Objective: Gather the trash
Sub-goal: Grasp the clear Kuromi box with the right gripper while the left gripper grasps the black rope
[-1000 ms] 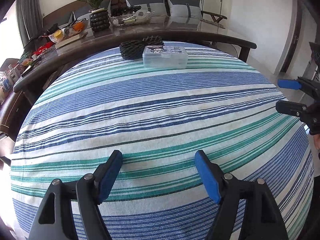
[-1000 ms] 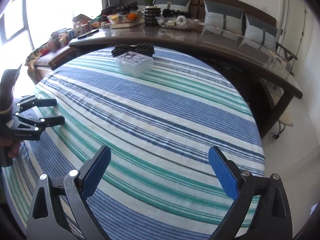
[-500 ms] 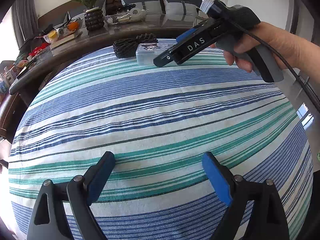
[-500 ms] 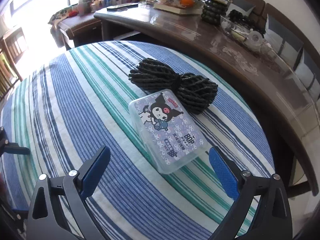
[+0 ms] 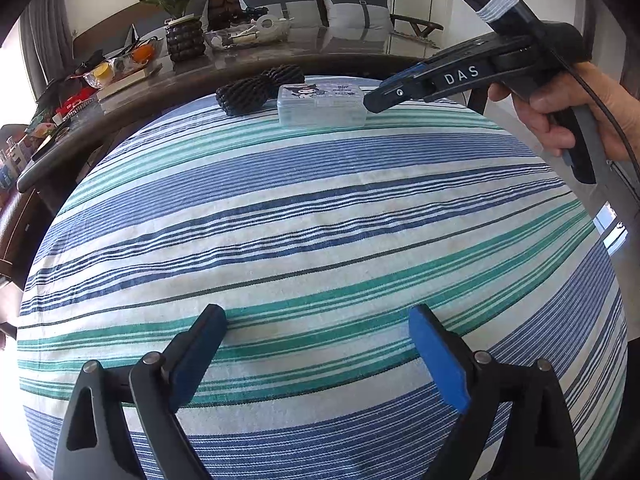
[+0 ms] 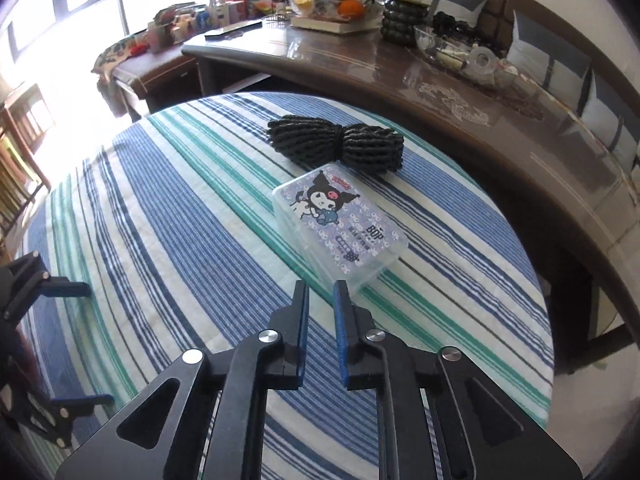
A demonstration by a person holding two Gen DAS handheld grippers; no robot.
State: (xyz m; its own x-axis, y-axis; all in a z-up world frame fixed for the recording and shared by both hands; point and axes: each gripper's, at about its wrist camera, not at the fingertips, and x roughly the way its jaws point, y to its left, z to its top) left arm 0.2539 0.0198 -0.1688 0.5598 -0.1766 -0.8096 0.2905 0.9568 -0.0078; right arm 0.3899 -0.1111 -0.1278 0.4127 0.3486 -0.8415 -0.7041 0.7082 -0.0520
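A clear plastic box with a cartoon sticker (image 6: 340,222) lies on the striped tablecloth (image 6: 168,216), with a black foam net bundle (image 6: 336,144) just behind it. Both show in the left wrist view, the box (image 5: 322,105) and the net (image 5: 256,90) at the far edge. My right gripper (image 6: 321,292) is nearly shut with a narrow gap, empty, its tips just short of the box's near corner. In the left wrist view it (image 5: 374,102) points at the box's right end. My left gripper (image 5: 316,320) is open and empty, low over the near cloth.
A long brown glossy table (image 6: 460,92) curves behind the cloth-covered one, carrying a plant pot (image 5: 184,40), fruit bowl (image 6: 332,6), glass tray with tape (image 6: 468,56) and clutter. A sofa with grey cushions (image 5: 352,6) is behind. The left gripper appears at the right wrist view's left edge (image 6: 48,288).
My right gripper has swung across to the box and net, and its jaws have closed from wide open to nearly shut. The left gripper has stayed open over the near cloth.
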